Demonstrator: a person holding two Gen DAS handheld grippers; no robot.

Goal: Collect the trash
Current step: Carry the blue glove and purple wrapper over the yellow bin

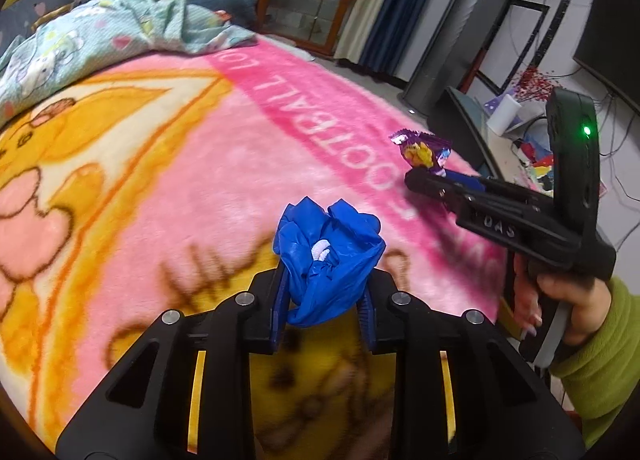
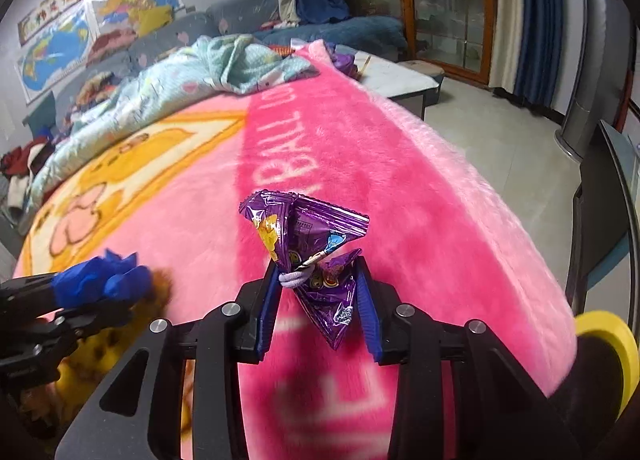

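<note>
My left gripper (image 1: 326,284) is shut on a crumpled blue plastic bag (image 1: 326,244) and holds it above the pink blanket (image 1: 200,188). My right gripper (image 2: 318,292) is shut on a purple snack wrapper (image 2: 308,240), also held above the blanket. In the left wrist view the right gripper (image 1: 420,178) is at the right with the wrapper (image 1: 422,150) sticking out of its tip. In the right wrist view the left gripper (image 2: 132,292) is at the lower left with the blue bag (image 2: 102,282).
A light blue quilt (image 1: 100,40) is bunched at the far end of the bed. The bed's edge (image 2: 500,220) drops to a tiled floor (image 2: 512,148) on the right. A low table (image 2: 400,78) stands beyond the bed. A cluttered shelf (image 1: 516,132) is at the right.
</note>
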